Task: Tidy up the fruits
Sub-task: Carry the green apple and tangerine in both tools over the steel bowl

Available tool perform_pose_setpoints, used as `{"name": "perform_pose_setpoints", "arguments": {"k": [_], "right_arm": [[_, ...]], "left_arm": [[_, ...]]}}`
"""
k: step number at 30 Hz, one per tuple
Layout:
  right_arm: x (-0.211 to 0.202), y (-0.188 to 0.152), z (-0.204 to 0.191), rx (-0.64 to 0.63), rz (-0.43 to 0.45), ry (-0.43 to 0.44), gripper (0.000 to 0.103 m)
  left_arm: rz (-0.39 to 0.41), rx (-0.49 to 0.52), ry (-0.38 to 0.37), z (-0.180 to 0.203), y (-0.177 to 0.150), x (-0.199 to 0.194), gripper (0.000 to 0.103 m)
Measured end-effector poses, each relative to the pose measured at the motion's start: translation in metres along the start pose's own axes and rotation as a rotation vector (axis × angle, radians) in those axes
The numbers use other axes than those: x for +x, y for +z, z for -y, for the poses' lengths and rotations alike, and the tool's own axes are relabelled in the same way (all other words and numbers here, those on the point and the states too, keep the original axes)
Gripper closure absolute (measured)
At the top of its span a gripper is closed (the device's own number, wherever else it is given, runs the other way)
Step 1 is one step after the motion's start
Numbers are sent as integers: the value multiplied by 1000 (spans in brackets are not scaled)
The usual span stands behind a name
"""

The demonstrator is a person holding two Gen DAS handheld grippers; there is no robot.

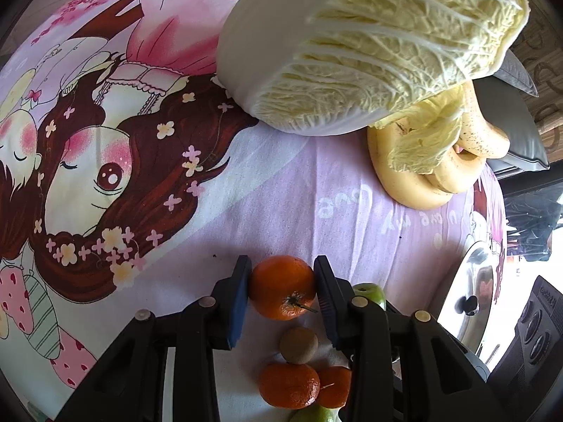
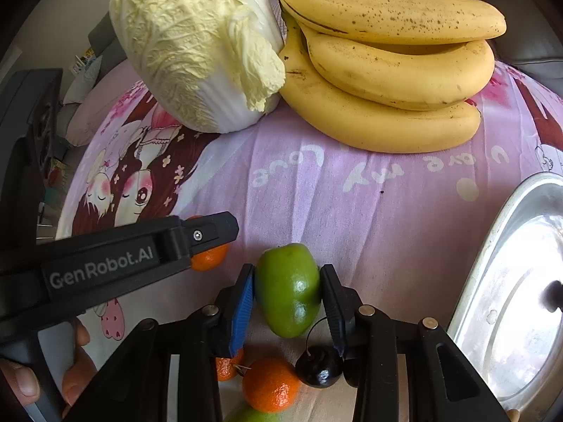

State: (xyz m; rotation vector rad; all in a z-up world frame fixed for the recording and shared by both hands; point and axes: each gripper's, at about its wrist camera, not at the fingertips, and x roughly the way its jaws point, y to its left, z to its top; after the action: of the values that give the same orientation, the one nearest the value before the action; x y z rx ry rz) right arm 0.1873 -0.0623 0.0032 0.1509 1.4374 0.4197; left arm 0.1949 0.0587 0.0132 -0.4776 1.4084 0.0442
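Two grippers: each is clamped on one fruit above a cartoon-print pink cloth [image 1: 316, 190].
Left gripper [image 1: 282, 290]: at 6 o'clock in the left wrist view, its two pads press the flanks of a mandarin orange [image 1: 282, 292], stem end facing the camera.
Same gripper, other view: in the right wrist view it comes in from 9 o'clock as a black arm marked GenRobot.AI, with the orange [image 2: 209, 256] showing under its tip.
Hand: bare fingers [image 2: 75, 379] show at 7 o'clock of the right wrist view, under that arm.
Loose fruit near the left gripper: a brown kiwi [image 1: 299, 345] lies just behind the held orange, toward the camera; two more oranges [image 1: 289, 385] touch each other below it.
Napa cabbage [image 1: 369, 45]: fills 12 to 2 o'clock in the left wrist view, lying on the cloth, one loose leaf draped over the bananas.
Bananas [image 2: 394, 70]: a bunch of three or so at 1 o'clock in the right wrist view, touching the cabbage [image 2: 197, 45] on its right.
Right gripper [image 2: 286, 290]: at 6 o'clock in the right wrist view, fingers closed narrow on a green fruit [image 2: 288, 288], pads on both its sides.
Fruit near the right gripper: a dark cherry [image 2: 319, 365] with its curved stem lies beside an orange [image 2: 271, 388].
Metal tray [image 2: 468, 302]: at 4 o'clock in the right wrist view, shiny, to the right of the green fruit and apart from it.
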Motion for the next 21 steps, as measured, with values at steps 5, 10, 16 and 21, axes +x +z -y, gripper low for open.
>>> {"name": "perform_pose_setpoints", "arguments": {"k": [5, 10, 16, 21], "right_arm": [[-12, 1, -4, -8, 30, 10, 63], [-26, 2, -6, -11, 67, 18, 63], [-42, 3, -5, -14, 104, 22, 63], [-43, 4, -4, -5, 108, 23, 63]], "left_arm": [[37, 14, -20, 5, -2, -18, 65], [69, 17, -38, 6, -4, -35, 65], [93, 22, -48, 6, -4, -50, 65], [97, 26, -52, 6, -5, -54, 65]]}}
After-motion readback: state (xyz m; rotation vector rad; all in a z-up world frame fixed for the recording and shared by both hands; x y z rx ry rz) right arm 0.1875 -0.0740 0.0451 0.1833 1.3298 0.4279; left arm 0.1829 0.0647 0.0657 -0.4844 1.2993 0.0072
